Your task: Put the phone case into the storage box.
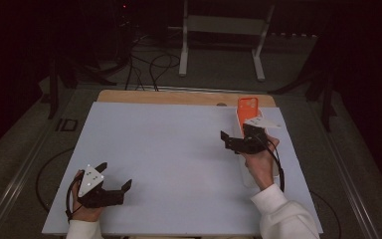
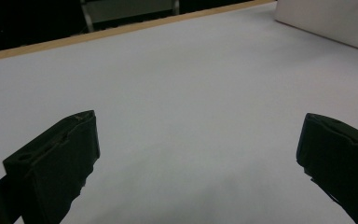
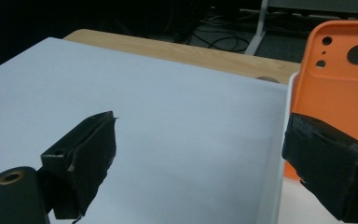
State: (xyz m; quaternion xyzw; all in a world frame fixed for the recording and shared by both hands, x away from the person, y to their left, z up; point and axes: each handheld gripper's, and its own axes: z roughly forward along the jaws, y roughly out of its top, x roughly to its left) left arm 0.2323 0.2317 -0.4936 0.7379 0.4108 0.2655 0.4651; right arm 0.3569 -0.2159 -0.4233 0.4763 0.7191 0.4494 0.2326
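white table bears orange phone case beside right tool.

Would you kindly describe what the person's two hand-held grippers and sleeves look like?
Both are black two-jaw tools. The left hand-held gripper and the right hand-held gripper each carry a grey three-cornered plate with small dots and trail a black cable. The sleeves are white.

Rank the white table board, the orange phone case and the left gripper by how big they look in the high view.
1. white table board, by far the largest.
2. left gripper and 3. orange phone case: close; the case is partly hidden behind the right gripper, so this order is unsure.
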